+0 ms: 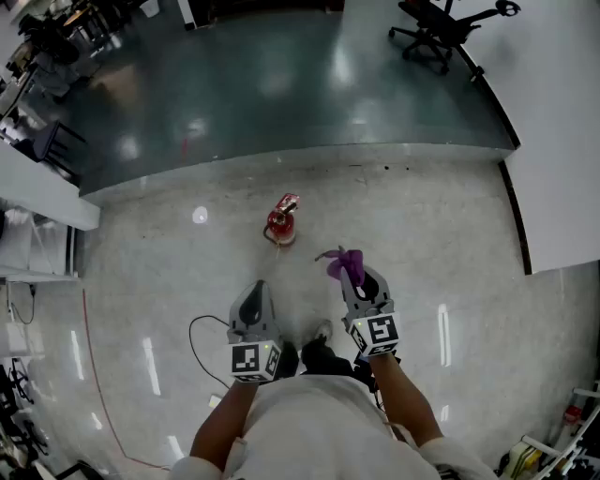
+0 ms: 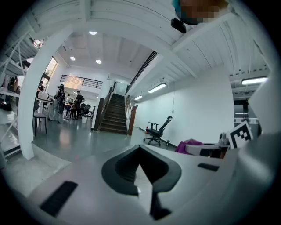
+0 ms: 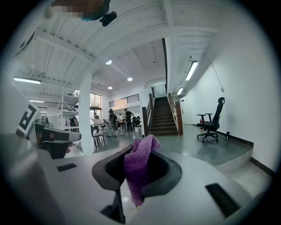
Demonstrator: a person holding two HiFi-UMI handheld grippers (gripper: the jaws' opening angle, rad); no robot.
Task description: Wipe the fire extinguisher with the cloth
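- Pale speckled floor [image 1: 422, 244], polished, with lamp glare on it. A curved edge divides it from a darker glossy floor [image 1: 281, 84] beyond.
- Open hall: an office chair [image 1: 439, 28] stands on the darker floor by a white wall, and a staircase [image 3: 163, 116] rises at the back. People stand at desks far off. No table is involved; the work sits on the floor.
- Fire extinguisher [image 1: 280, 223]: small and red, apparently upright on the pale floor. It is ahead of both grippers, well apart from them, and slightly nearer the left one.
- Right tongs [image 1: 354, 276]: clenched on a purple cloth [image 3: 139, 169]. A bunched fold stands above the jaws and a tail hangs below.
- Left tongs [image 1: 257, 291]: jaws together with nothing between them.
- Handling, judged:
  - The extinguisher is probably a rigid metal cylinder, heavy for its size, with smooth paint that slips under pads.
  - Its narrow base on polished floor may slide or tip under a sideways wipe.
  - The best hold looks to be the neck or handle at the top, taken with the left tongs, to steady it while the cloth works down the body.
- The cloth is soft, light and limp; the pinch looks secure, and the loose tail gives some wiping area.
- Wiping not yet begun; the approach comes first.
- A thin black cable [image 1: 200, 339] loops on the floor near the person's feet, a possible snag.
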